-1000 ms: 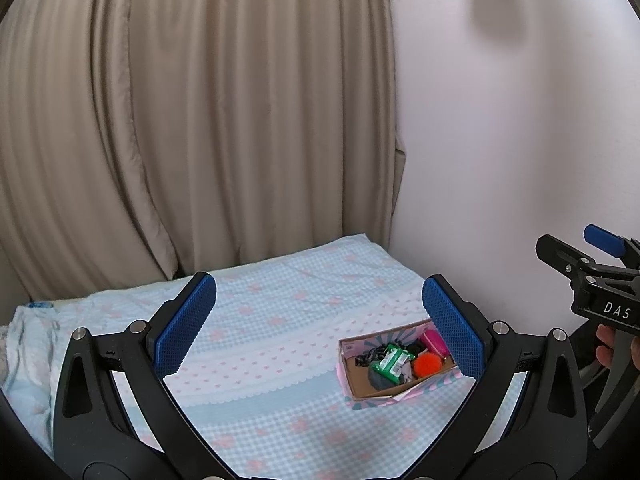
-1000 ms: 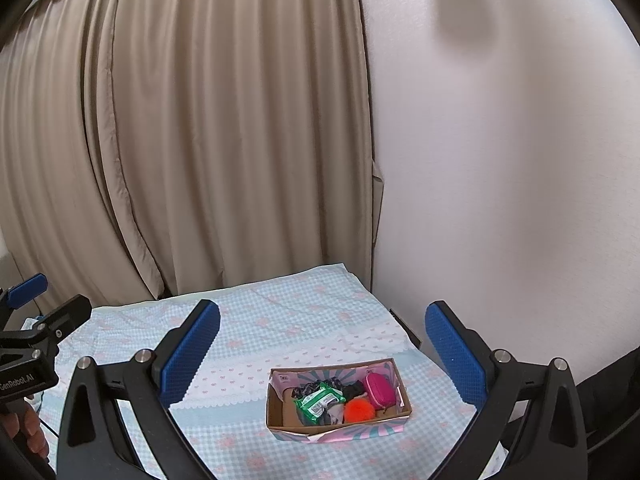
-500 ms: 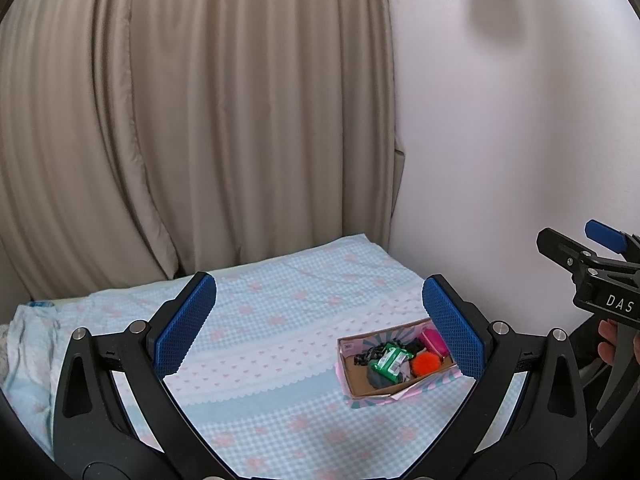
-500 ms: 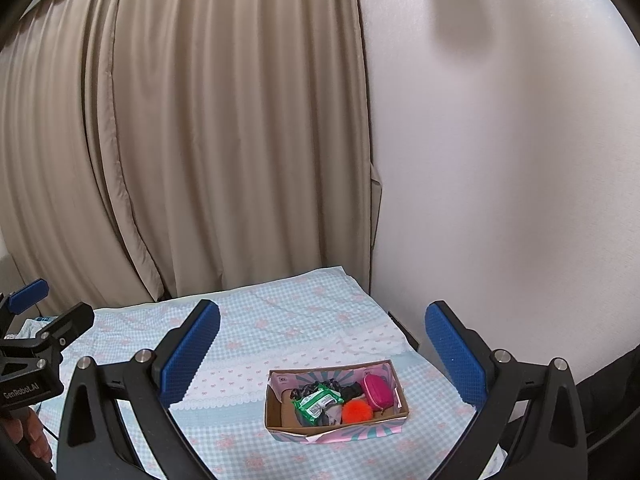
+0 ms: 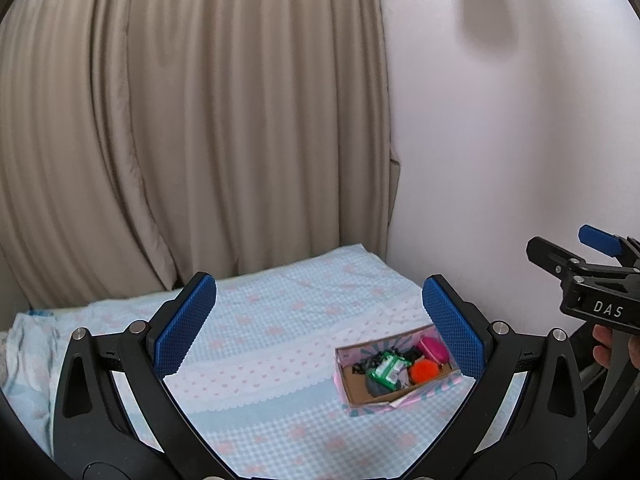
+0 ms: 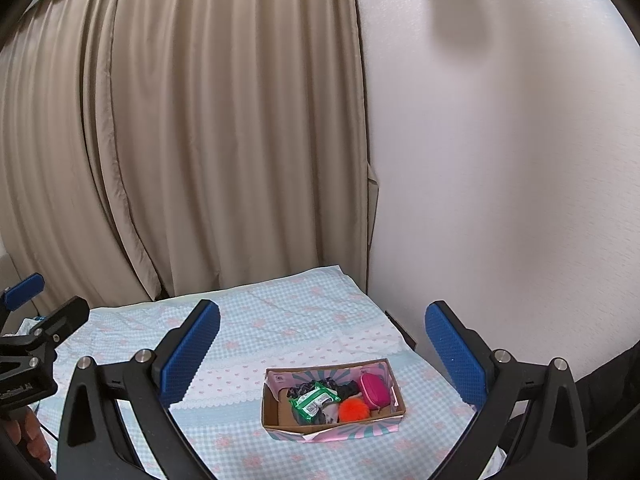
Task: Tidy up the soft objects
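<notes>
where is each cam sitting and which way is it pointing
Left wrist: on the left gripper, looking forward and down at the bed; its open fingers frame the view, with the right gripper and hand at the right edge.
Right wrist: on the right gripper, aimed likewise; the box lies between its open fingers, with the left gripper at the left edge.
Shared: box, orange pom-pom, curtain, wall.
</notes>
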Tool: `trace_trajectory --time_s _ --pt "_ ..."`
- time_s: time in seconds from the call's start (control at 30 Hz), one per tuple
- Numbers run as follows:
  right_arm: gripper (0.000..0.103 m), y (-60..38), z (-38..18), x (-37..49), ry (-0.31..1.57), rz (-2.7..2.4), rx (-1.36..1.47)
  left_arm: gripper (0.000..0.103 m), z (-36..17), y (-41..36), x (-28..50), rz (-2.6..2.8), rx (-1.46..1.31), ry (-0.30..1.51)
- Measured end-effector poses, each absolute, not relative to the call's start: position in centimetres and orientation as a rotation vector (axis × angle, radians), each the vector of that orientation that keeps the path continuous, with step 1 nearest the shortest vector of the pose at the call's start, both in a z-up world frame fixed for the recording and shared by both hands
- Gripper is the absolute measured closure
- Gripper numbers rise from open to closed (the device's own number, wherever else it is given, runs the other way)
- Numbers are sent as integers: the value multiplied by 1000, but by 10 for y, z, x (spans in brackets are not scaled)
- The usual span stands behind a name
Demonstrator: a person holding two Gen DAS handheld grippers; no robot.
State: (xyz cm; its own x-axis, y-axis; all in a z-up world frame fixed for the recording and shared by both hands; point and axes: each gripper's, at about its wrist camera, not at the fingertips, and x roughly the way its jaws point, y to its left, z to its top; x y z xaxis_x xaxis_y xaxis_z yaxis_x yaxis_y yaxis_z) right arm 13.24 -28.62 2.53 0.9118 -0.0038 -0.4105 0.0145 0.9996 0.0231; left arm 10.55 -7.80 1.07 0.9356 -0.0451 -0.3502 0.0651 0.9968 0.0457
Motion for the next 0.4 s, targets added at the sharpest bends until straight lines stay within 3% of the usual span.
trace_trajectory --time_s 0.4 --pt "1 -287 14 152 462 -31 33 0 -3 -75 132 -64 4 369"
